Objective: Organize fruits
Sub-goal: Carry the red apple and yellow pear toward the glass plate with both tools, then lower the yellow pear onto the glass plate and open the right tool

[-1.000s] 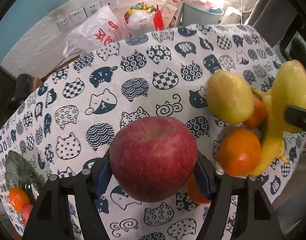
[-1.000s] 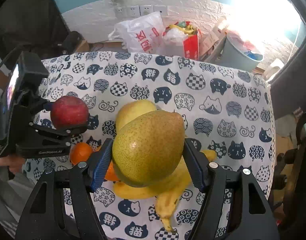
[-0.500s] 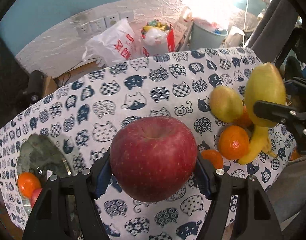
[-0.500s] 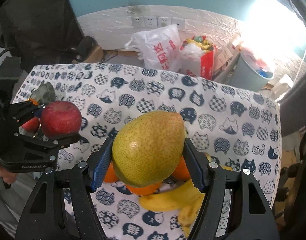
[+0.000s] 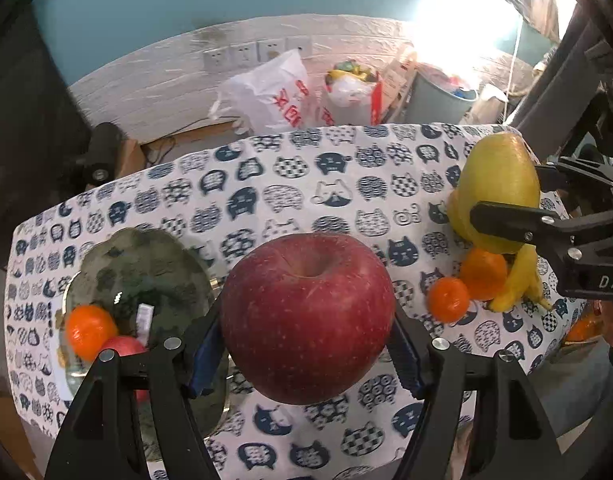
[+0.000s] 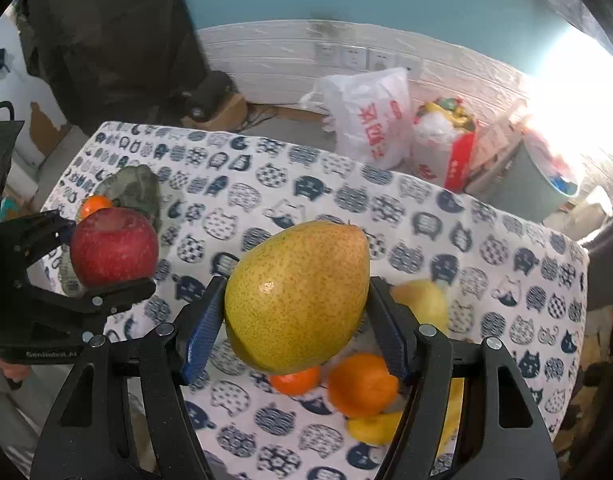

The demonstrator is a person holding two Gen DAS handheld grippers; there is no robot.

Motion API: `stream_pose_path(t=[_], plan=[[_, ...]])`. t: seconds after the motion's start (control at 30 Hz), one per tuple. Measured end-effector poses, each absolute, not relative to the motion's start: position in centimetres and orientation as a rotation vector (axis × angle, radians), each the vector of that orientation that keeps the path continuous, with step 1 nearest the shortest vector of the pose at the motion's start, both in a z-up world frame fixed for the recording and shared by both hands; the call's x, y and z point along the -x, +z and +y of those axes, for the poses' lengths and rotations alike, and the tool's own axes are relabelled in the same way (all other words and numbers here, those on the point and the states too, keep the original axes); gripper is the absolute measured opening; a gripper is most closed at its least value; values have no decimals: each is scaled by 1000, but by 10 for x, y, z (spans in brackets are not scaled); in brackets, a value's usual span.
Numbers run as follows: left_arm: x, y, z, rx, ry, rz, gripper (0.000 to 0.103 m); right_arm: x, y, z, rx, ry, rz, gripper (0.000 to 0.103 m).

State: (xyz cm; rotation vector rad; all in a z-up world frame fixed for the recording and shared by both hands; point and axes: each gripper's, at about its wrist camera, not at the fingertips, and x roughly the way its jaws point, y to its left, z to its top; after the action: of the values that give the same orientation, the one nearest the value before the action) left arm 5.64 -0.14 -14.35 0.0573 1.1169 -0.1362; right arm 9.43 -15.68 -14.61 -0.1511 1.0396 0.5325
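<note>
Red apples (image 5: 306, 316) two; pears (image 6: 296, 296) two; oranges (image 5: 448, 299) three.

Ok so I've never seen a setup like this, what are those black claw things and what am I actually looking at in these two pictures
Those are hand-held grippers, one in each of a person's hands, no robot arm. Each carries a wide-angle camera looking along its own fingers, so each picture is one gripper's view. The left gripper is clamped on a red apple; the right gripper is clamped on a yellow-green pear. Below is a table under a cat-print tablecloth. On it sits a glass bowl holding a tangerine and something red, and a pile of loose fruit: oranges, a banana, another pear.
</note>
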Motion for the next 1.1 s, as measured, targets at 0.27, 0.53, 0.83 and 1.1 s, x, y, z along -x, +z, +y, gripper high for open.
stream_pose_path(t=[0.27, 0.53, 0.83, 1.1], plan=[[-38, -145, 49, 20, -70, 1118, 73, -95, -145, -103, 165, 606, 1044, 69], [-16, -154, 97, 87, -13, 1129, 73, -98, -146, -46, 189, 677, 1050, 69], [9, -166, 142, 158, 35, 1146, 73, -97, -158, 15, 234, 742, 1077, 69], [19, -175, 163, 191, 54, 1159, 73, -95, -181, 62, 294, 773, 1113, 69]])
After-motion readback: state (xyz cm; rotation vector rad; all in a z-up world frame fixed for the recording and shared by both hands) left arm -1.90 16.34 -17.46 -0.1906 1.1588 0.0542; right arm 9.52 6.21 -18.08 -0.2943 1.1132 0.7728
